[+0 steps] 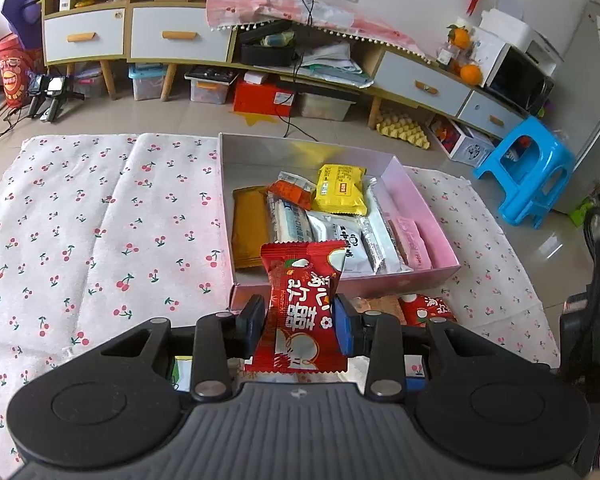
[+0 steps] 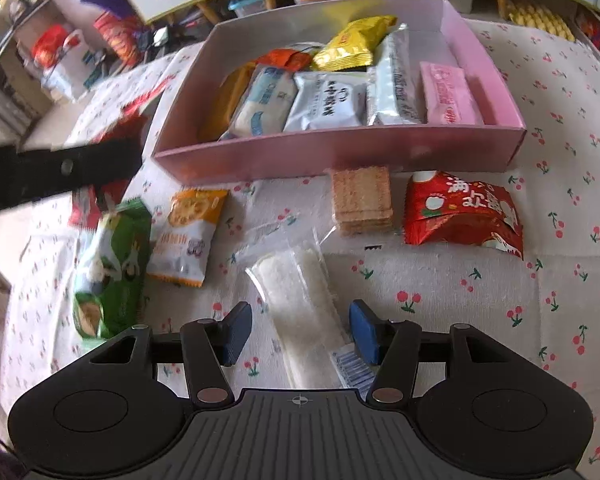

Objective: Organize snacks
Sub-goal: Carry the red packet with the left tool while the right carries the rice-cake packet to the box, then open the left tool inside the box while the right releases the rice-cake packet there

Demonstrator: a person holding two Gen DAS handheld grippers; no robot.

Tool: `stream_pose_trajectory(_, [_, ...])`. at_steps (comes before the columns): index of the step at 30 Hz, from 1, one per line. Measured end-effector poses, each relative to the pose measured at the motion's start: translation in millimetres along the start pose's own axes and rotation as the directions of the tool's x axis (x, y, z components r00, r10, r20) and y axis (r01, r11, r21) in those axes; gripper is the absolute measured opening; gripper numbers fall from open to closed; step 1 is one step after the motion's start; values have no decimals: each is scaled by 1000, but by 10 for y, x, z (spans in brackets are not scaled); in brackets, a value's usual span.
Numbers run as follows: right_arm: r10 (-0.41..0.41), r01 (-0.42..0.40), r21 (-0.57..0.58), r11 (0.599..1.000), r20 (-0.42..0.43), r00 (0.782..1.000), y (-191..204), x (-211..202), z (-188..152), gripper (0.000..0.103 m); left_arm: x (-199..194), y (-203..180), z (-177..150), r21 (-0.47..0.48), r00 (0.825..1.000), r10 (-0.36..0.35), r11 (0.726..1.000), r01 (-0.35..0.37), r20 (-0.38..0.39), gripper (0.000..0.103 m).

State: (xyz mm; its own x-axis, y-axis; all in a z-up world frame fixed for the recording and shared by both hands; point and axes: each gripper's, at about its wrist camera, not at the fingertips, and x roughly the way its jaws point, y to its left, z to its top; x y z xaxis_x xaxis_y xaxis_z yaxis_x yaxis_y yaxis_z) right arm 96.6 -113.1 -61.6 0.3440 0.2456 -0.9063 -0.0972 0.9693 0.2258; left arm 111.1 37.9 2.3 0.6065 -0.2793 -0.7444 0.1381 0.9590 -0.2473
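Nearest in the right wrist view, the right gripper (image 2: 300,332) stands with its jaws apart, one on each side of a clear-wrapped white snack (image 2: 300,300) lying flat on the cherry-print table (image 2: 500,320). The pads do not touch it. The packet's long axis runs near to far, leaning slightly left at the far end, so the jaws cross its narrow width. This gripper is the nearer one to it.

In the left wrist view, the left gripper (image 1: 300,326) is clamped on a red snack packet (image 1: 302,304), held upright just in front of the near wall of the pink box (image 1: 404,280).

Beyond lie a cracker stack (image 2: 362,200), a second red packet (image 2: 464,216), an orange-and-white packet (image 2: 188,236) and a green packet (image 2: 108,268), all short of the box, which already holds several snacks.
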Motion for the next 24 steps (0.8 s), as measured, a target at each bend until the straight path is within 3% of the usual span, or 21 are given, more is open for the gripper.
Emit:
stream_pose_trajectory(3, [-21, 21, -49, 999, 11, 1000, 44, -1, -17, 34, -9, 16, -7, 0, 1000, 2, 1000, -2, 0, 34])
stream_pose_trajectory(9, [23, -23, 2, 1000, 31, 999, -9, -122, -9, 30, -33, 29, 14, -7, 1000, -2, 1000, 2, 9, 34])
stream_pose_trajectory(14, [73, -83, 83, 993, 120, 990, -130, -406, 119, 30, -32, 48, 62, -15, 999, -12, 1000, 13, 34, 34])
stream_pose_trajectory(18, [97, -133, 161, 978, 214, 972, -282, -604, 262, 30, 29, 35, 120, -15, 998, -31, 999, 32, 60, 34])
stream_pose_trajectory(24, [97, -211, 279, 937, 372, 923, -507, -696, 549, 30, 244, 5, 218, -18, 994, -12, 1000, 14, 111, 34])
